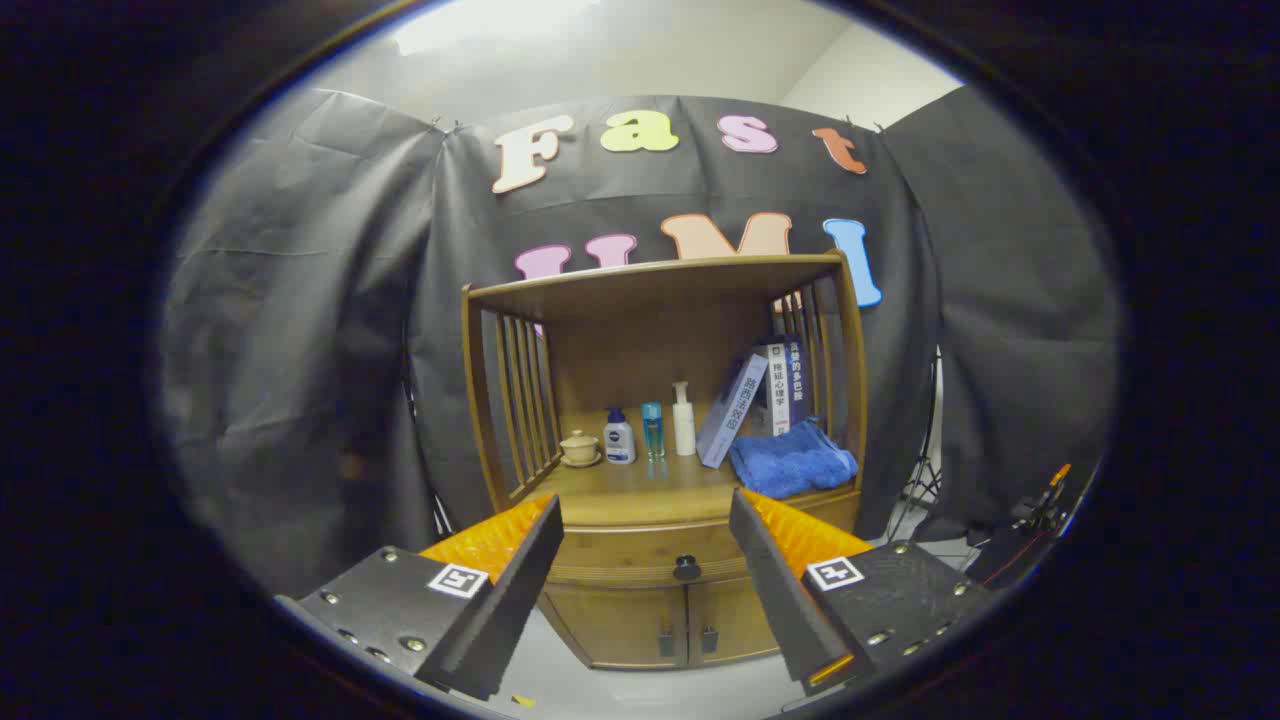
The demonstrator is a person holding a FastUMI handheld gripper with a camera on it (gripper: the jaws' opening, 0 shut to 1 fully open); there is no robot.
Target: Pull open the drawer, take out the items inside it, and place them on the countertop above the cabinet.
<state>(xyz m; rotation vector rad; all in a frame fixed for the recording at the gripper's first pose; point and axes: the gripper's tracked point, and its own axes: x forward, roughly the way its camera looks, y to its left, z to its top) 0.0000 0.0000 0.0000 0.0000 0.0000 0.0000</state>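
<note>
Backdrop: black cloth hangs behind and to both sides of the brown wooden cabinet [660, 440], with a pale ceiling above and a light floor below.
Cabinet: open shelf with slatted sides on top, 1 drawer under the countertop [630, 492], 2 small doors at the bottom.
Drawer: the wooden drawer front [625, 560] sits flush in the cabinet, closed, its dark round knob [686, 568] at the middle.
Countertop, left part: small beige lidded cup on a saucer [579, 448].
Countertop, middle: white bottle with a blue cap [619, 437], slim teal bottle [652, 428], white pump bottle [684, 418] in a row.
Countertop, right part: leaning books [755, 400] behind a folded blue towel [792, 460].
Gripper [645, 530]: fingers spread wide, holding nothing, well short of the cabinet; the knob shows between them.
</note>
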